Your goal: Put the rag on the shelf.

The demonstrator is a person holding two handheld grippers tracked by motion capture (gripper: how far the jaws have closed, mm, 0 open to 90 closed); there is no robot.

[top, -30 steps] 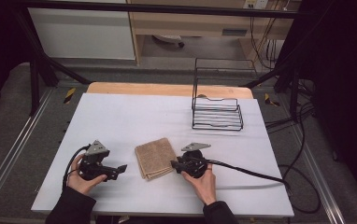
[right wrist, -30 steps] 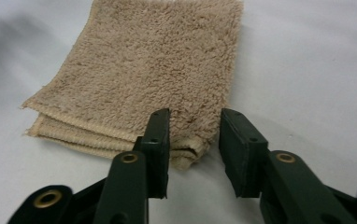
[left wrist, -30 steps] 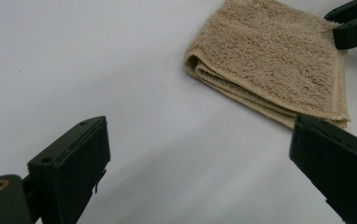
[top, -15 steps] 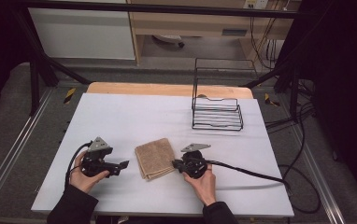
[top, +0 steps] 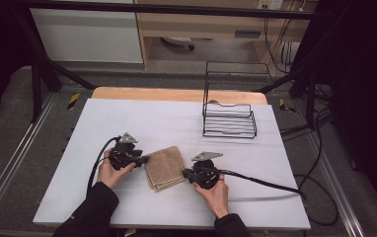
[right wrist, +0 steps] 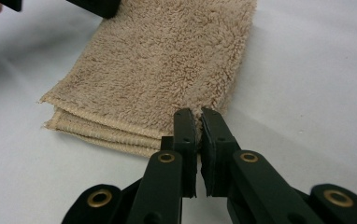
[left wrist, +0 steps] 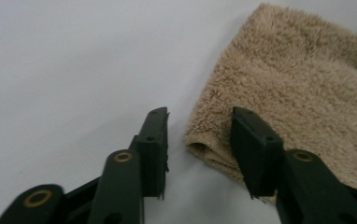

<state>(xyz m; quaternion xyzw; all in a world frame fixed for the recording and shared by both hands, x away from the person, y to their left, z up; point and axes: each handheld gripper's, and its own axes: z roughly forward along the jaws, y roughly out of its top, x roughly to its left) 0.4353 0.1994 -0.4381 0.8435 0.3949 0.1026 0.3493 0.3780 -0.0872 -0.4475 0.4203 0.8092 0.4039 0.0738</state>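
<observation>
Beige terry towel, folded in layers, flat on white desk between both tools. Left tool at towel's left edge, half open, jaws just closing, folded corner between them, one jaw over the pile, the other beside it on bare desk, no pinch yet. Right tool at opposite edge, closed tight, tips against towel's near corner; cloth between them not discernible. Black wire rack well apart, beyond right tool, toward desk's far edge.
</observation>
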